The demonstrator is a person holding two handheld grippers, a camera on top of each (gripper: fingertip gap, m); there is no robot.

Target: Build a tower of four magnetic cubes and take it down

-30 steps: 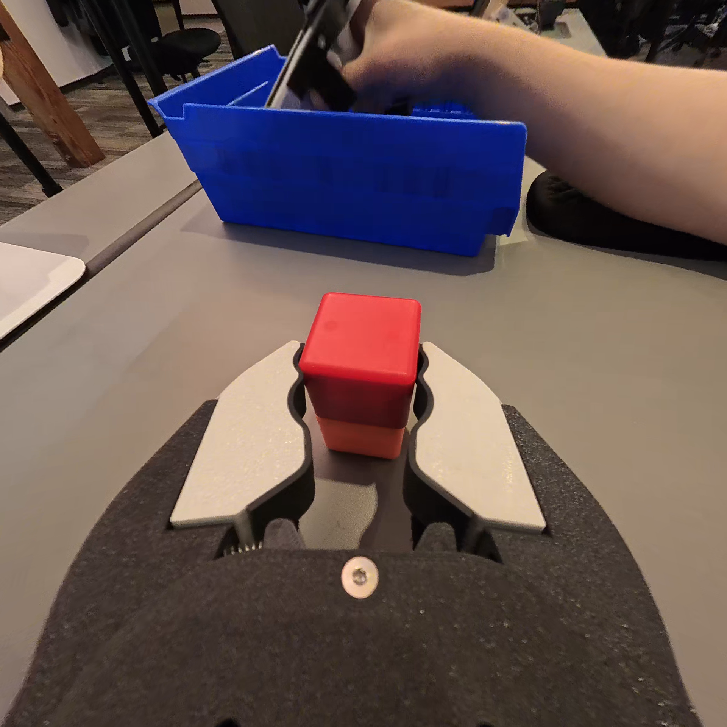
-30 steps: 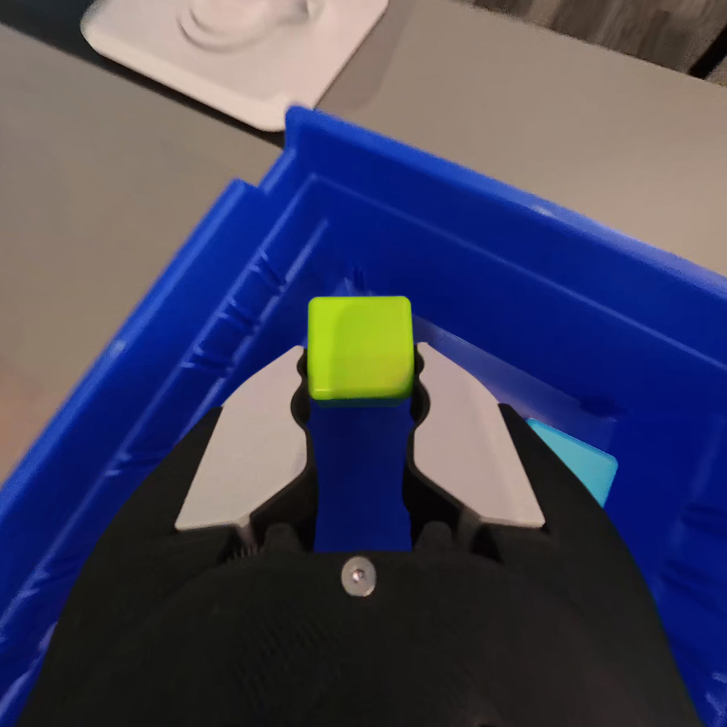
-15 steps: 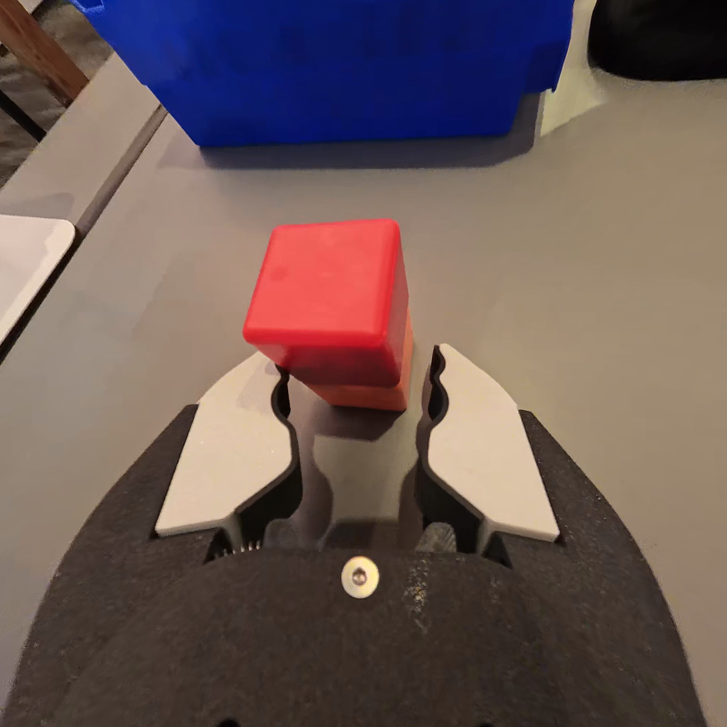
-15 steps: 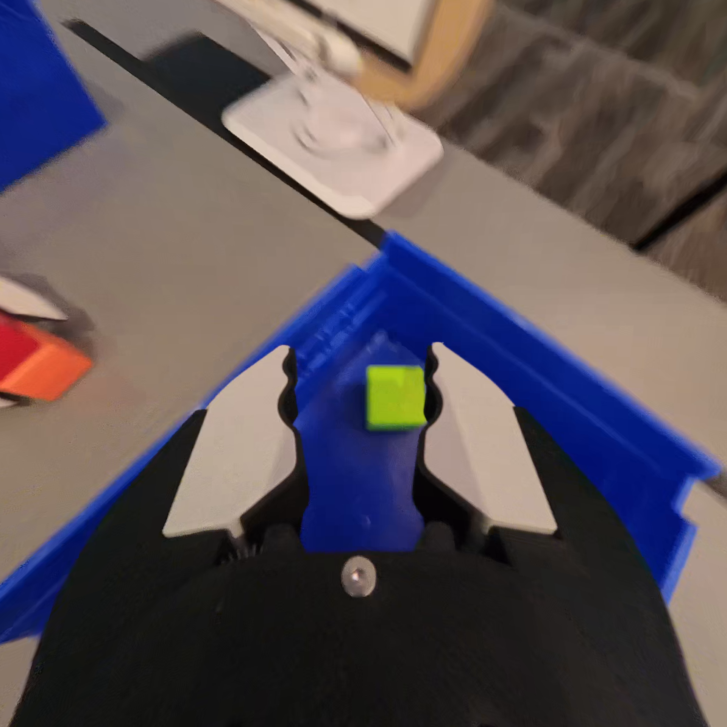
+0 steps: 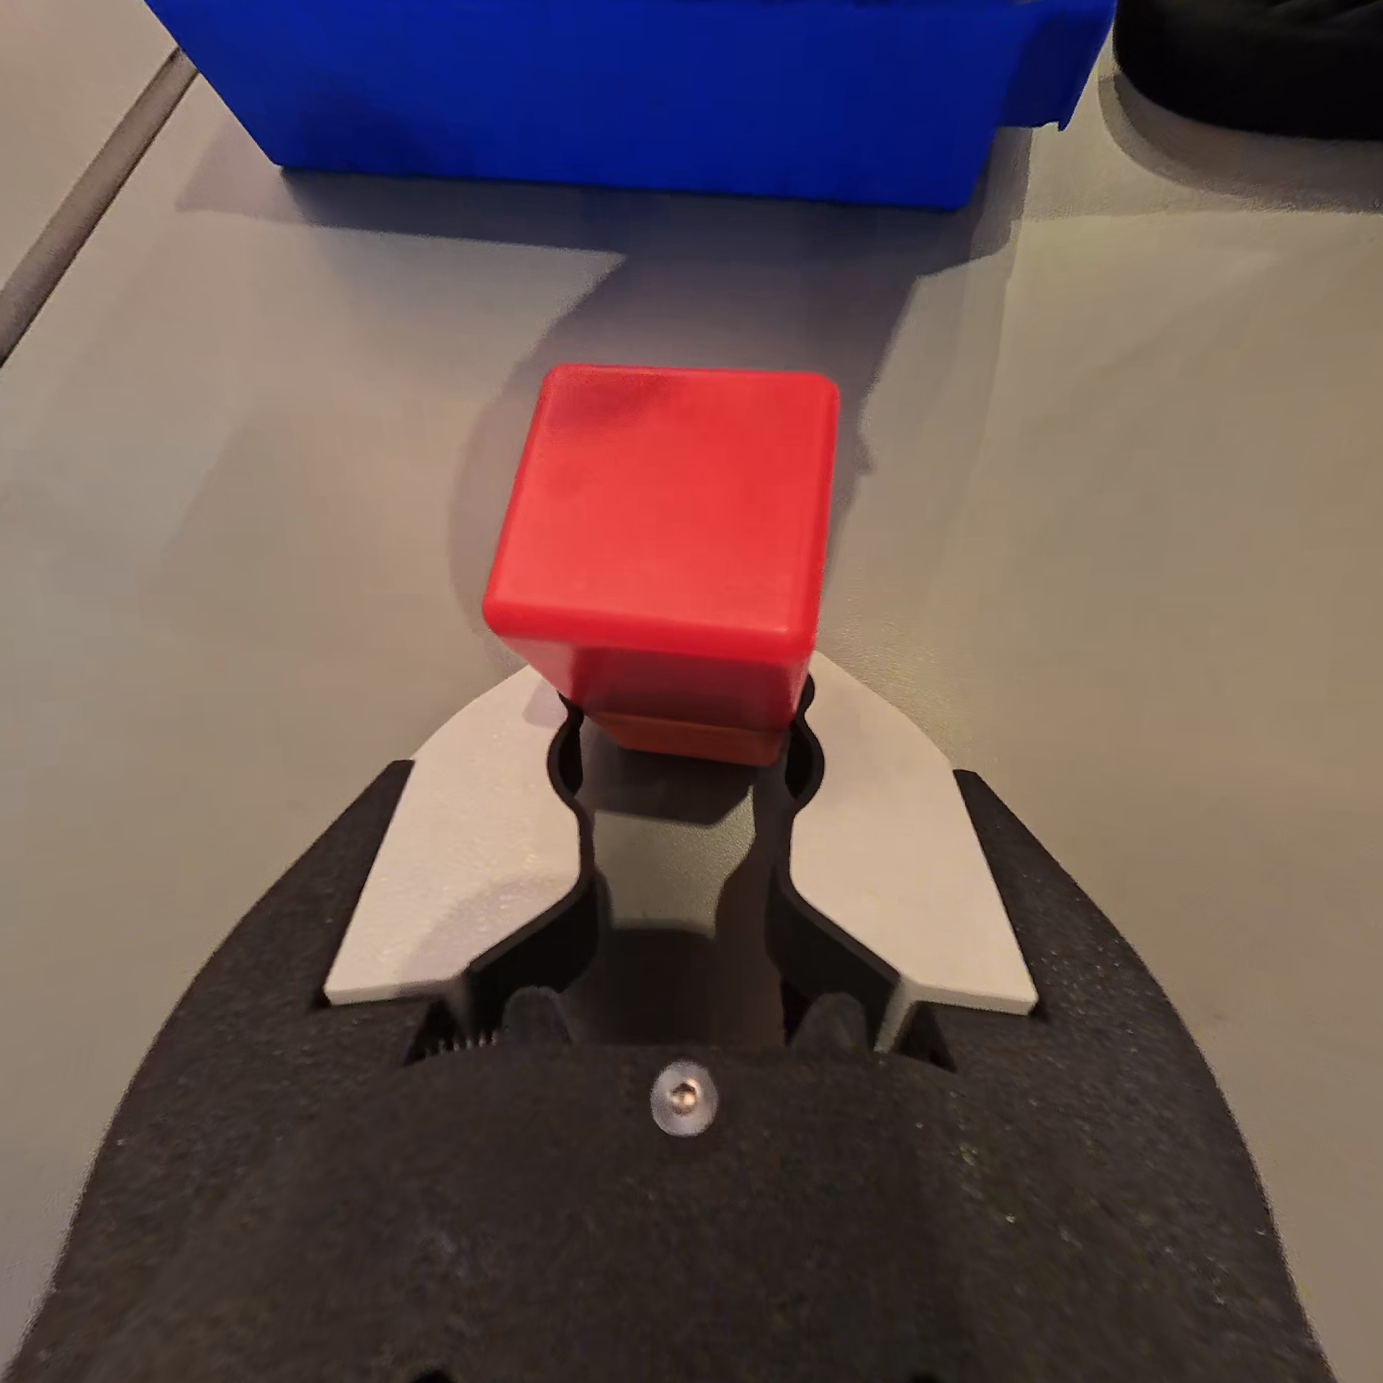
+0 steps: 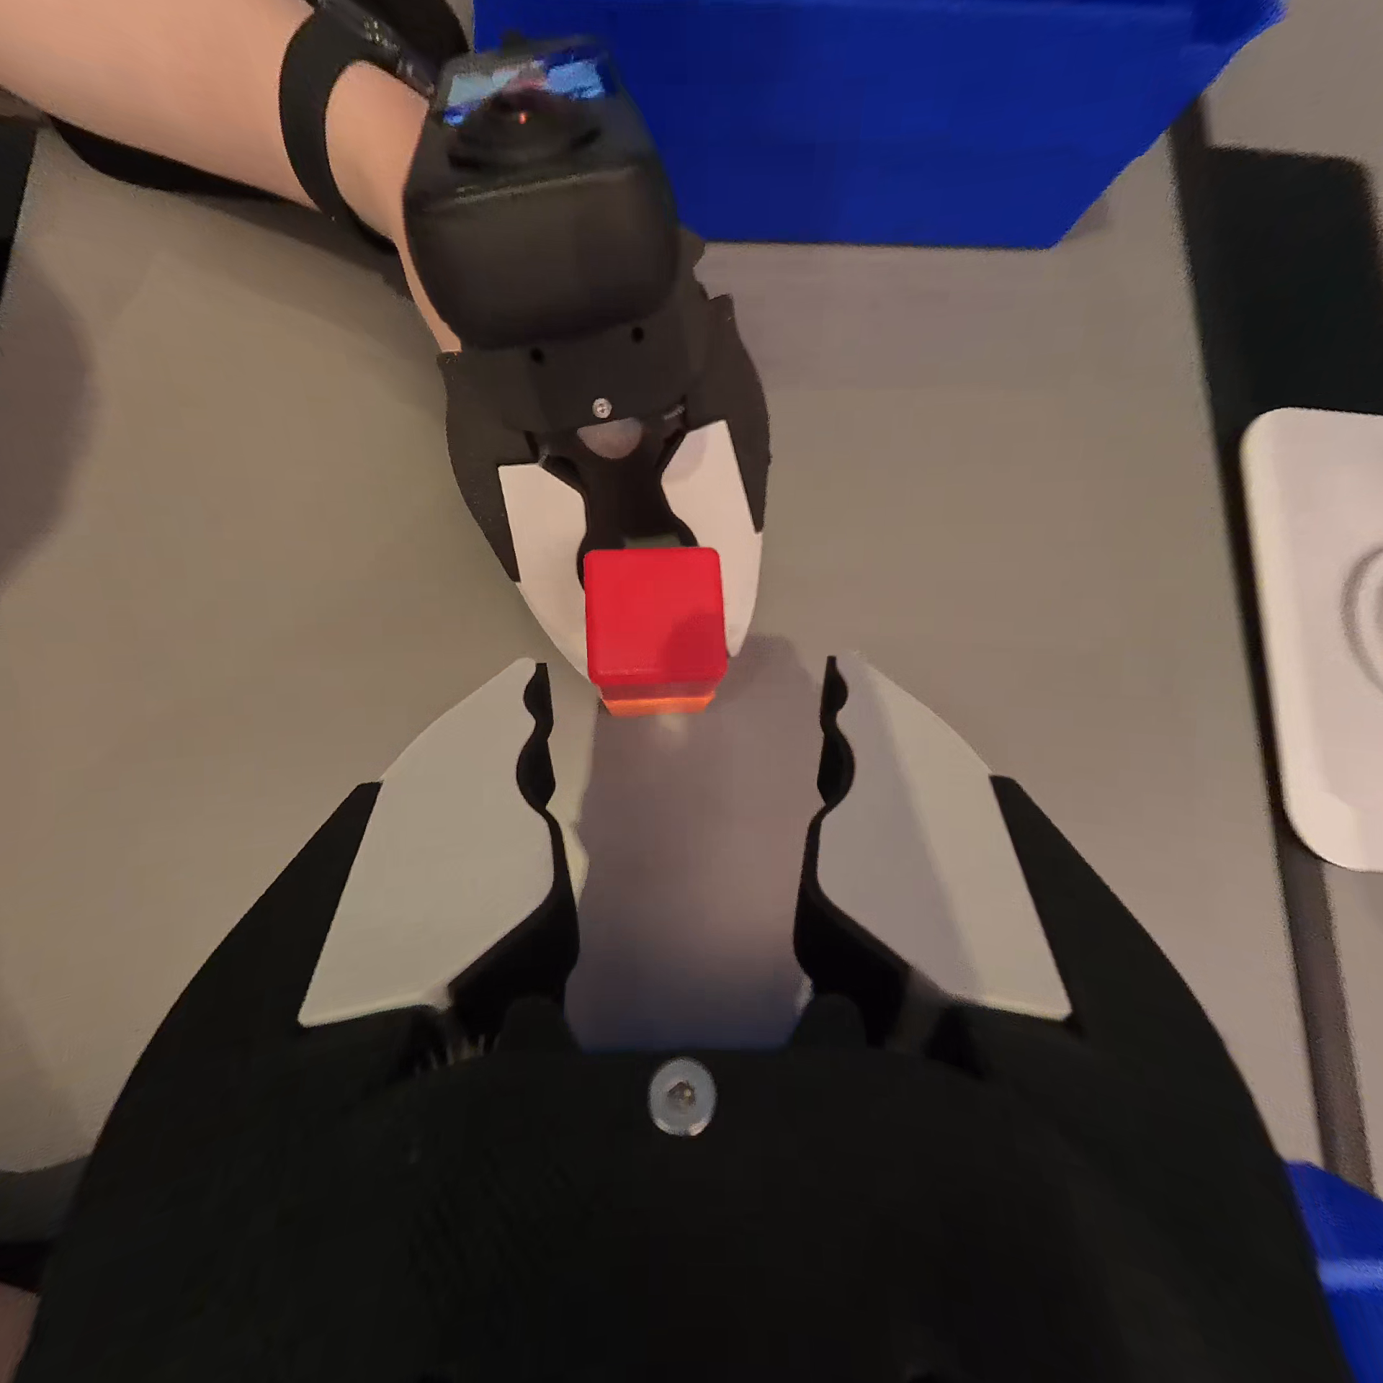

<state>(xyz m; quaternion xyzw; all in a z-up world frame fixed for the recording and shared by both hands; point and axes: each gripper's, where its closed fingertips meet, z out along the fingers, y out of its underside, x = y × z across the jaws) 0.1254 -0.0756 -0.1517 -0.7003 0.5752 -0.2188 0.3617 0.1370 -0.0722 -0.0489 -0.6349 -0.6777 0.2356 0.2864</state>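
Observation:
A red cube (image 5: 658,516) sits on an orange cube (image 5: 681,737) on the grey table (image 5: 299,449). My left gripper (image 5: 685,703) is shut around the lower part of this two-cube stack, at the orange cube. The right wrist view looks down on the red cube (image 6: 651,614), the orange cube (image 6: 655,703) and the left gripper (image 6: 655,658) holding them. My right gripper (image 6: 682,670) is open and empty. It hovers above the table just in front of the stack, with its fingertips on either side of it and apart from it.
A blue bin (image 5: 636,90) stands behind the stack, also in the right wrist view (image 6: 861,112). A white pad (image 6: 1317,636) lies at the right. A black object (image 5: 1257,67) lies beside the bin. A hand (image 6: 187,97) holds the left gripper. The grippers' ends are close to 10 centimeters from one another.
My right gripper let go of a green cube in the blue bin and swung out over the stack. My left gripper opened briefly, then closed on the stack again.

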